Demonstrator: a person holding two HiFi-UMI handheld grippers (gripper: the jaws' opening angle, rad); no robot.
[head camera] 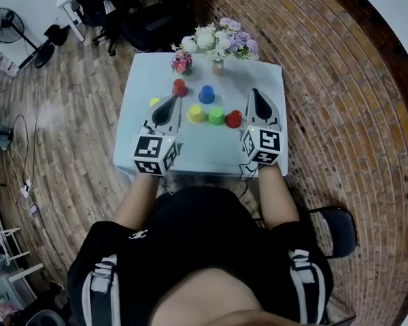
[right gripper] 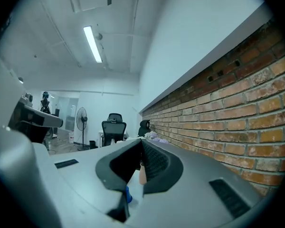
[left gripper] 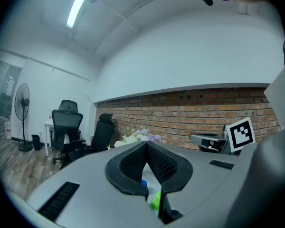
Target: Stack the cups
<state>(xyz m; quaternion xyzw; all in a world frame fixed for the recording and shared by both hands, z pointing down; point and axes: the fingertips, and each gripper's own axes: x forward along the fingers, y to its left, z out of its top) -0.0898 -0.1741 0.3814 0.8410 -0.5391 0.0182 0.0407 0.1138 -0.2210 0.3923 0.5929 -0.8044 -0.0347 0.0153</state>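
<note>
- While nothing was stacked yet, the tabletop (head camera: 204, 151) had the cups spread loosely mid-table, with flowers (head camera: 217, 43) behind them.
- Left gripper (head camera: 172, 100) had its jaws pressed together on nothing, near the yellow cup (head camera: 196, 113).
- Right gripper (head camera: 254, 94) was the same deal, closed up and empty, just beside the nearer red cup (head camera: 234, 119).
- Cups looked like light, stiff, slick plastic, so I'd pinch one gently across its sides.

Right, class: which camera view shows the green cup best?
The head view: the green cup shows whole from above. The left gripper view catches only a green sliver; the right gripper view shows none.
</note>
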